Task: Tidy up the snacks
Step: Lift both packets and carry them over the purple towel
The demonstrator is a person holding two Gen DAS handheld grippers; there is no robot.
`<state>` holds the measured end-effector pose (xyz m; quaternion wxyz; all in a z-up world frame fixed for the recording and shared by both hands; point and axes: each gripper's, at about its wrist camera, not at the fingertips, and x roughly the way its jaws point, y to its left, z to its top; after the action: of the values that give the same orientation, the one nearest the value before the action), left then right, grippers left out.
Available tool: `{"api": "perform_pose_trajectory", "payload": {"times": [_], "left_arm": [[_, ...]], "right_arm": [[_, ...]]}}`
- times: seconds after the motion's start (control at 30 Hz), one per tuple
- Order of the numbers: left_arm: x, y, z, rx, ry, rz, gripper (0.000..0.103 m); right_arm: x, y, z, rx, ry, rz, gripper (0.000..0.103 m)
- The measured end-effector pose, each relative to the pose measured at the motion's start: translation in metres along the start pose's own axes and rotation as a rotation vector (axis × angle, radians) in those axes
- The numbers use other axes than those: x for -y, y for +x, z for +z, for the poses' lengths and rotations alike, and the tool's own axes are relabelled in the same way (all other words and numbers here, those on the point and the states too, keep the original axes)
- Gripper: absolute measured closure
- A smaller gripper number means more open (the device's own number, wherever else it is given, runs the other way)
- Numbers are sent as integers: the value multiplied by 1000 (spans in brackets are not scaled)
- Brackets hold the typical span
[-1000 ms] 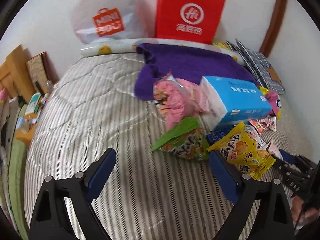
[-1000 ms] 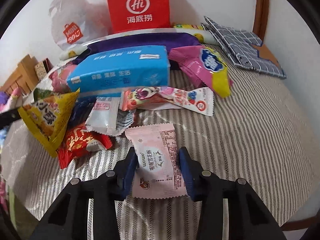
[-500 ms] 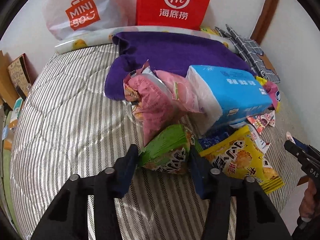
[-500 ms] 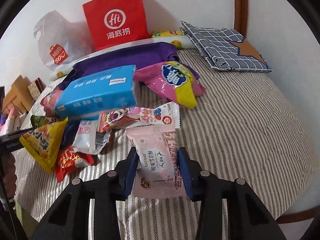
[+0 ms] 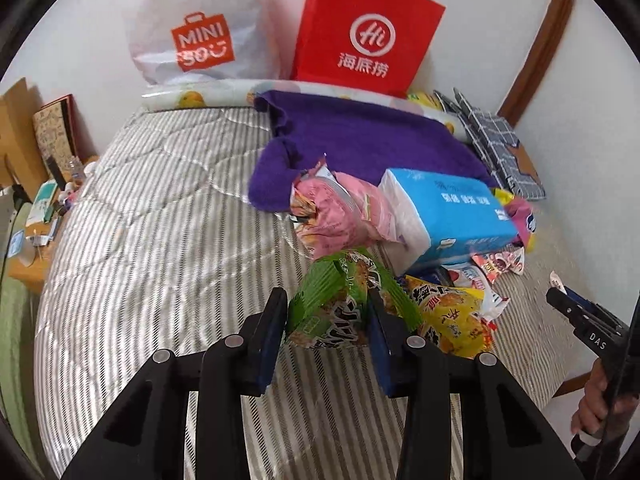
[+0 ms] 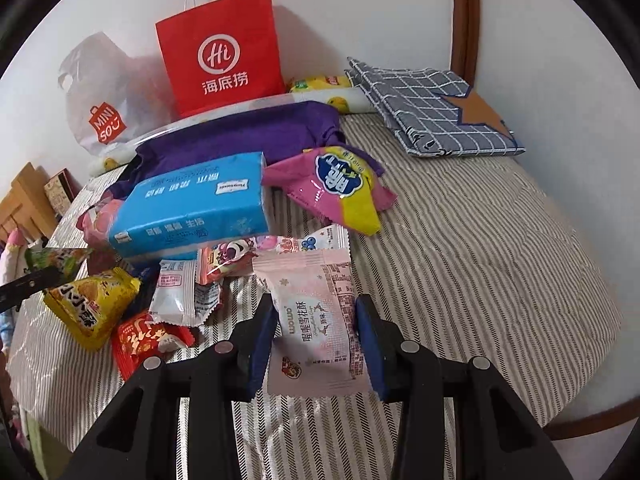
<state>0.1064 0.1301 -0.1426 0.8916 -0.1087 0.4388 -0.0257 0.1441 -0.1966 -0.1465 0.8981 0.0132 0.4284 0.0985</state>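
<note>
Left wrist view: left gripper (image 5: 327,330) pinching a green crinkly foil snack bag (image 5: 340,300) at centre-bottom, pads pressed into both sides, the jaws having just closed on it; the bag is puffy, its pleated sealed end pointing up and away, long axis running roughly away from the camera. Just right of it a glossy yellow chip bag (image 5: 448,312); behind, a crumpled pink packet (image 5: 340,212) and a blue boxy tissue pack (image 5: 452,212) on the striped quilted bed cover (image 5: 160,240). Purple fuzzy towel (image 5: 360,140) upper centre, red paper bag (image 5: 368,28) at the top. Right wrist view: right gripper (image 6: 316,344) clamped on a flat pale pink matte snack packet (image 6: 316,320), rectangular with serrated ends, long axis running top to bottom of frame, printed text turned sideways. Small white wrapper (image 6: 180,300) and red wrapper (image 6: 148,340) lower left.
</note>
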Motion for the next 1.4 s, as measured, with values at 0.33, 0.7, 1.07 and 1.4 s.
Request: {"api": "perform_pose_trajectory", "payload": {"times": [0.33,0.7,1.07,1.4], "left_arm": [[5,-33,-5,42,-21,-6,64],[26,-50,-5,68,5,-61,64],[47,-55,-2,80,37,-107,64],[64,-50,14,69,55,-152,64]], "right_arm": [[0,-16,5,4,10,-12,65],[-7,-40,11,55,-1,-19,65],[-14,-54,20,80,-23,-9,65],[-22,-61,30,97,-42,7,65]]}}
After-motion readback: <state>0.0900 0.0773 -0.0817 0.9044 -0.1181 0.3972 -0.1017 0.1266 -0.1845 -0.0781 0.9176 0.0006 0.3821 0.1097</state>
